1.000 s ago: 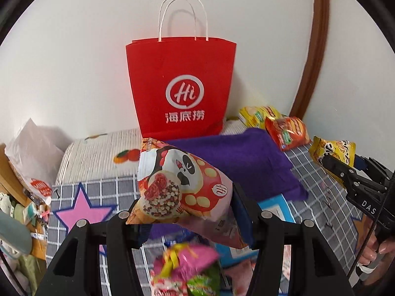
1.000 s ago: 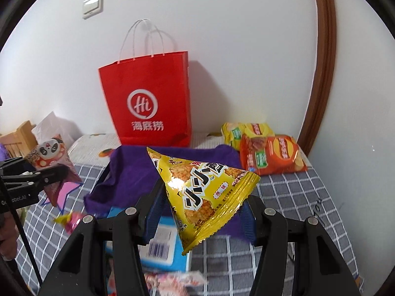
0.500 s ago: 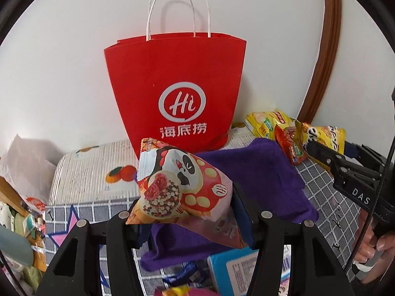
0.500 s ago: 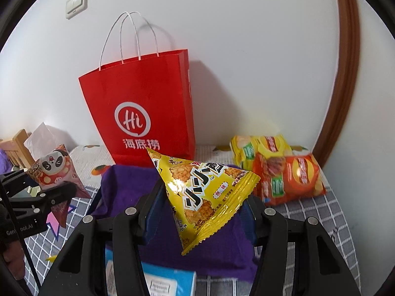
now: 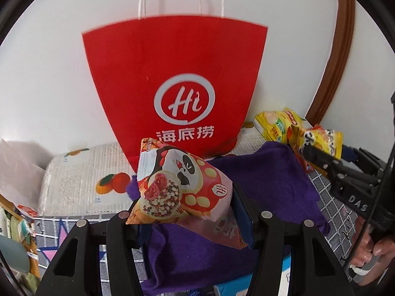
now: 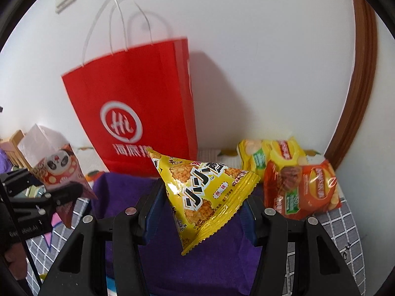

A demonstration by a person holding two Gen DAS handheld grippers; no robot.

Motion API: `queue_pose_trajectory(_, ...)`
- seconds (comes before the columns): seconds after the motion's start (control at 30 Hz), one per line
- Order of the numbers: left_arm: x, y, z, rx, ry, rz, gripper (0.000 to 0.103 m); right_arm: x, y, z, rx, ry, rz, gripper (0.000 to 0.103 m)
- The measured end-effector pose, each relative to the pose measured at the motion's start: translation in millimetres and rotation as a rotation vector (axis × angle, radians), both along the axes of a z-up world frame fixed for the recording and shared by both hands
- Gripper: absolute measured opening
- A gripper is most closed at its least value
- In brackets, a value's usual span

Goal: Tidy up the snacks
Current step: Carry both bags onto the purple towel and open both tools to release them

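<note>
Left gripper (image 5: pixel 185 212): one, clamped on the panda snack bag (image 5: pixel 182 187).
Right gripper (image 6: pixel 197 207): one, clamped on the yellow snack bag (image 6: pixel 202 187).
Red paper bag (image 5: pixel 175 83): one, upright at 12 o'clock, against the wall.
Purple cloth (image 6: pixel 123 192): one, under both grippers.
Snack packs (image 6: pixel 296 187): at least two counted, one yellow, one orange, at 2 o'clock, touching.
</note>
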State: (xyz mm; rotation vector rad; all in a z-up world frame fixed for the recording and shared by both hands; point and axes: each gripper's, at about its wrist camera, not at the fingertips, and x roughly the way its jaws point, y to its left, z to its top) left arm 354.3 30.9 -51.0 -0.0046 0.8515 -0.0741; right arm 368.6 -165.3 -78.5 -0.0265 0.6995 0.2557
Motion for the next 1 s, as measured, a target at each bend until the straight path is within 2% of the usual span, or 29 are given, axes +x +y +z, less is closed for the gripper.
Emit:
queue_pose_trajectory(0.3,23.8,13.4,-30.7,-0.057,0.051,0.014,0.055,22.8,-8.5,-23.3,-0.036,0.073,-0.007,0.055)
queue_pose_trajectory(0.37,30.9,15.3,-38.5,-0.053,0.088,0.021,0.055,29.4,-9.4,-33.4,-0.051,0.108,-0.010,0.055)
queue_pose_trajectory(0.67,41.2,15.6,-61.3,-0.072,0.154,0.000,0.055,49.2,-2.1,-72.6,-0.084,0.254,0.004,0.055)
queue_pose_trajectory(1.0,46.7,12.0,-80.5,-0.067,0.197,-0.002,0.055,53.3,-0.6,-90.7,-0.123,0.298,0.004,0.055)
